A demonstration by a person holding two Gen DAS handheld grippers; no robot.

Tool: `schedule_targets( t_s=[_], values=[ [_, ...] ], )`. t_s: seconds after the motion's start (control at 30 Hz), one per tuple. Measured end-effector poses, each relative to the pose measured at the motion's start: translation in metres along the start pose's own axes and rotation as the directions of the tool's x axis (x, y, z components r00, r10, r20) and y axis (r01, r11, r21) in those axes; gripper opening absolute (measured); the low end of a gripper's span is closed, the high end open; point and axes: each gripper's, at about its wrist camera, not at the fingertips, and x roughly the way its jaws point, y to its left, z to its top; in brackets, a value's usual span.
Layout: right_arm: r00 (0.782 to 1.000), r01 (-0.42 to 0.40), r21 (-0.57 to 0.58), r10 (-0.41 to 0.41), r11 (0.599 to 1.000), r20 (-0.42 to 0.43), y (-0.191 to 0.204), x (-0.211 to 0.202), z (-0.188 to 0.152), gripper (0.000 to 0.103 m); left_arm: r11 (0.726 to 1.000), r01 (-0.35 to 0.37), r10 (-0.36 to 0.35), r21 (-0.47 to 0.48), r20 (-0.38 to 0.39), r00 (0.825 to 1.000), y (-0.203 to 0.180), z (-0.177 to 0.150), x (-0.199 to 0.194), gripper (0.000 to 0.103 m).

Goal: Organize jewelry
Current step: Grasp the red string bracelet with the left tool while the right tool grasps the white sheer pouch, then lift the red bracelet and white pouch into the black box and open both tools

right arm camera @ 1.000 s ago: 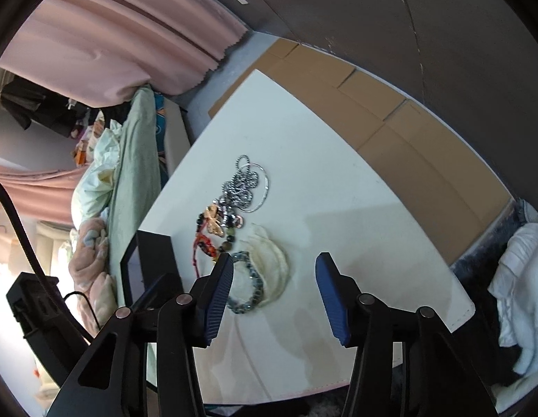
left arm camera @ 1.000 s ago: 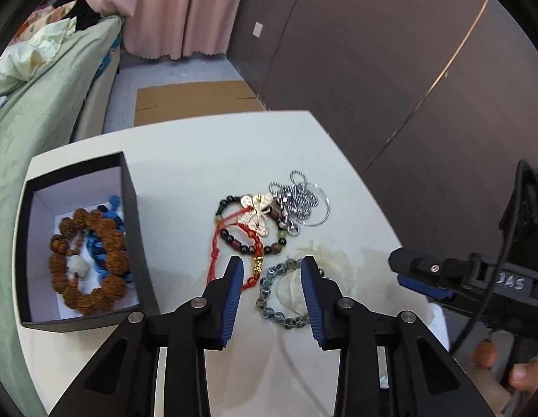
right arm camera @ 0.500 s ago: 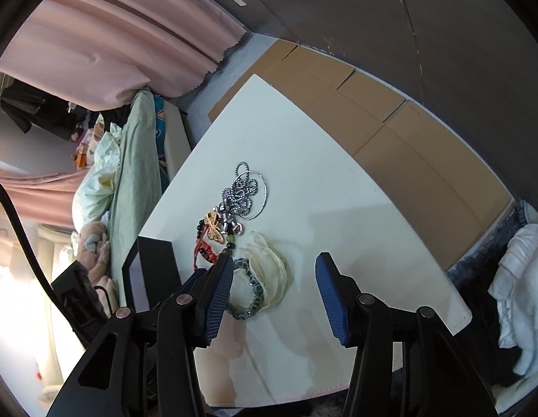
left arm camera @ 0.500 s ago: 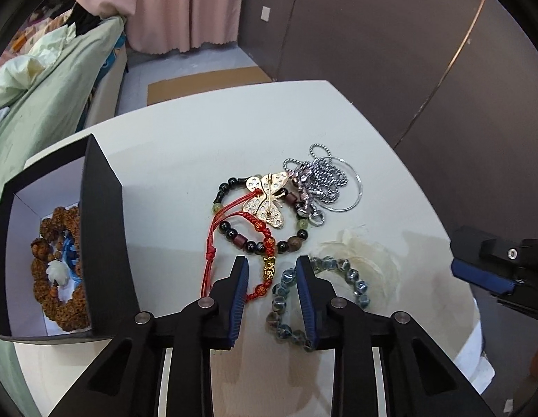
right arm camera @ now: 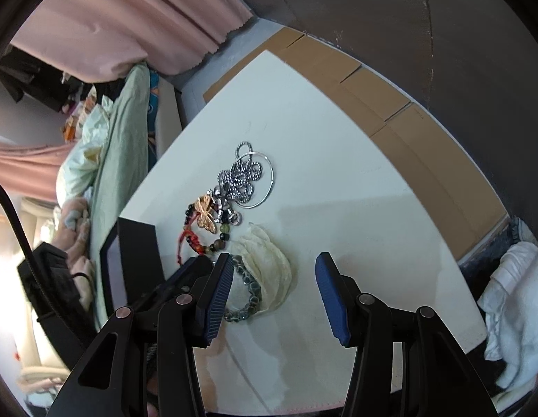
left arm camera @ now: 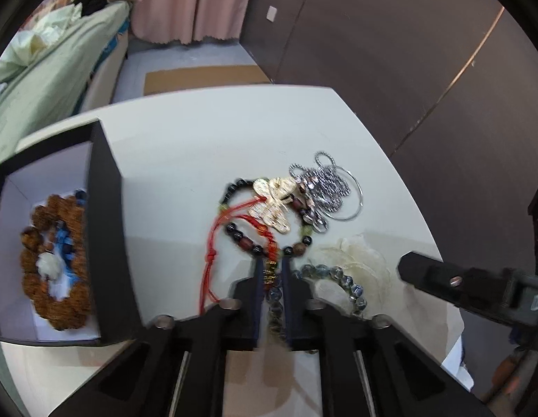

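Observation:
A jewelry pile lies on the white table (left arm camera: 185, 132): a red cord bracelet (left arm camera: 220, 229) with gold charms, a dark bead bracelet (left arm camera: 241, 239), a gold butterfly piece (left arm camera: 272, 205), a silver chain (left arm camera: 324, 187) and a grey-blue bead bracelet (left arm camera: 345, 281). My left gripper (left arm camera: 271, 271) is closed on the red cord bracelet's gold charm section. A black box (left arm camera: 105, 229) at the left holds a brown bead bracelet (left arm camera: 57, 253). My right gripper (right arm camera: 274, 288) is open and empty above the table, near the grey-blue bracelet (right arm camera: 249, 292).
A cream cloth pouch (left arm camera: 359, 257) lies under the grey-blue bracelet. The right gripper's body (left arm camera: 470, 288) sits at the table's right edge. A bed with green bedding (left arm camera: 43, 69), cardboard on the floor (right arm camera: 390, 104) and a dark wall surround the table.
My left gripper moved forward and down onto the pile and its fingers closed around the red cord bracelet. My right gripper stayed open and almost still.

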Motion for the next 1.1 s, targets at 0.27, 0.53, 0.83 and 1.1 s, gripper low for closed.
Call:
schedule_targets(
  t_s=[0.27,0.53,0.83,1.1],
  values=[
    [0.998,0.049,-0.044,-0.05,0.998,-0.038,0.011,0.021,0.001,0.037,0.999,0.021,-0.02,-0.029,0.049,0.999,0.012,0.006,-0.023,0.0],
    [0.999,-0.027,-0.024,0.026,0.999,-0.03,0.007,0.018,-0.002,0.005,0.998,0.045,-0.042,-0.037,0.072,0.996,0.017,0.008,-0.036,0.0],
    [0.993,-0.1,0.038,0.097,0.994,0.068,-0.013,-0.02,-0.006,0.004,0.997,0.076,-0.076,-0.026,-0.002,0.997,0.009,0.007,-0.02,0.0],
    [0.989,-0.121,0.036,0.118,0.992,0.089,-0.013,-0.031,0.001,0.004,0.998,0.052,-0.053,-0.028,-0.044,0.998,-0.001,0.007,-0.002,0.027]
  ],
)
